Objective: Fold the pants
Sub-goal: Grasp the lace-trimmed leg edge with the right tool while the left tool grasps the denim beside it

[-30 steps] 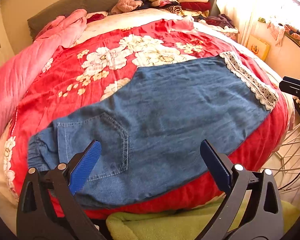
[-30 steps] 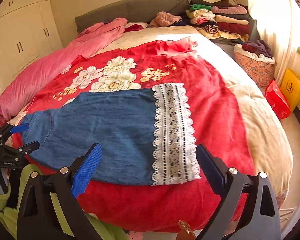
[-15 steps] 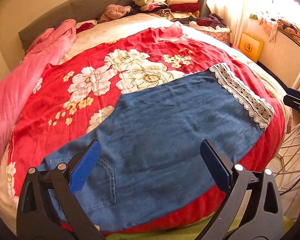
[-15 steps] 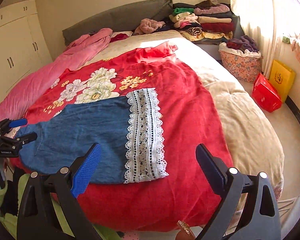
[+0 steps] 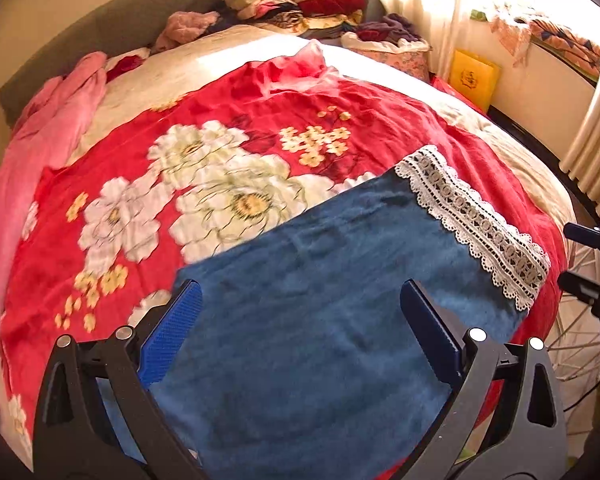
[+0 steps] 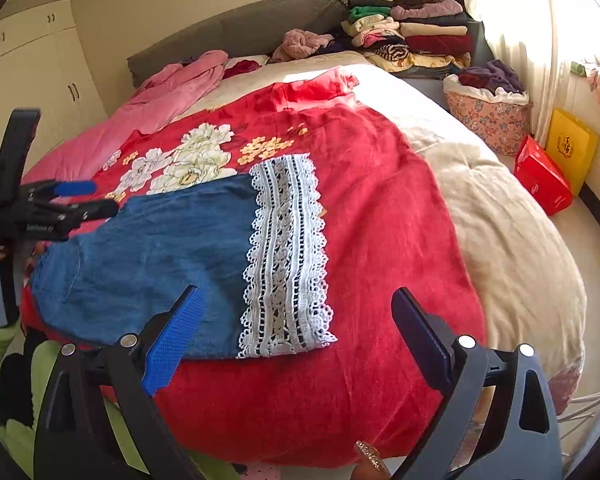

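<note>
- Blue denim pants (image 5: 323, 312) with a white lace cuff (image 5: 475, 220) lie flat on a red blanket printed with cream flowers (image 5: 204, 184), near the foot edge of the bed.
- Seen from the right wrist camera: same pants (image 6: 148, 256) stretched sideways, lace cuff (image 6: 286, 256) towards the middle of the blanket (image 6: 379, 216), waist end at the left edge of the bed.
- Left gripper (image 5: 300, 328) with blue pads hovers just above the denim, jaws spread wide, nothing between them; whether touching the cloth or not, cannot tell.
- Also visible from the side in the right view: left gripper (image 6: 86, 200) over the waist end of the pants, fingers apart.
- Right gripper (image 6: 296, 336) hangs above the lower corner of the lace cuff and the red blanket, jaws wide open, holding nothing.
- Right gripper's tips (image 5: 579, 256) show at the right edge of the left view, beside the bed and past the lace cuff, parted.
- Pink quilt (image 5: 40, 140) bunched along the left side of the bed, beside the blanket.
- Cream duvet (image 6: 499, 216) under the blanket, exposed on the right side.
- Stack of folded clothes (image 6: 411, 40) at the head of the bed, by the grey headboard (image 6: 240, 32).
- Floral fabric basket of clothes (image 6: 487, 112), red box (image 6: 543, 176) and yellow box (image 6: 571, 148) on the floor to the right.
</note>
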`<state>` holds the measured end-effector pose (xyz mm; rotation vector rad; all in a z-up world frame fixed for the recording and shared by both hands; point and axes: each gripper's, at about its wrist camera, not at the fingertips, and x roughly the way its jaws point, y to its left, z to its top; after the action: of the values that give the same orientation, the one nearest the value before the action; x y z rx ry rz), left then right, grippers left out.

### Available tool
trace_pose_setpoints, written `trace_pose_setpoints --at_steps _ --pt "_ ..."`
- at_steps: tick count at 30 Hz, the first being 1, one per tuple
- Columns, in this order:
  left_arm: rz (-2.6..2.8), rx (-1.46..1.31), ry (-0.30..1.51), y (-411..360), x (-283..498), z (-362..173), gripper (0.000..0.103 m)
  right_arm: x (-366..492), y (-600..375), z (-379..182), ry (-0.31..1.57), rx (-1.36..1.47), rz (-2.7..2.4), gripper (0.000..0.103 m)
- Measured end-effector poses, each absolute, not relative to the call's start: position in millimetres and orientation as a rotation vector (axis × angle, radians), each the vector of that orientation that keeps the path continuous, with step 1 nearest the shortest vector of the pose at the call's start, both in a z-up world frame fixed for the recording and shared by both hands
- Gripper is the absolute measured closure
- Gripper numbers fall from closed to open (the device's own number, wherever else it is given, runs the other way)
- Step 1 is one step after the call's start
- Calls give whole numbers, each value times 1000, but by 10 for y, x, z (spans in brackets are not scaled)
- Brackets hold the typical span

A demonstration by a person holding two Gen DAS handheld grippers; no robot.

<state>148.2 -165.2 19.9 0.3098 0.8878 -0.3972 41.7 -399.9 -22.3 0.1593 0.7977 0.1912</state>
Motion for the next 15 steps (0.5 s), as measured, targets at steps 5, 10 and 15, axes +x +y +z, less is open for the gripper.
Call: trace_pose_setpoints --at_steps 5,10,15 --pt "-462 367 913 -1927 1691 55 10 496 -3952 -335 816 179 216 9" --pt "-509 380 928 -2143 1913 -86 10 594 -3918 -459 842 207 237 9" --pt "-547 357 939 -2332 2129 -176 10 676 -3900 -532 854 226 250 9"
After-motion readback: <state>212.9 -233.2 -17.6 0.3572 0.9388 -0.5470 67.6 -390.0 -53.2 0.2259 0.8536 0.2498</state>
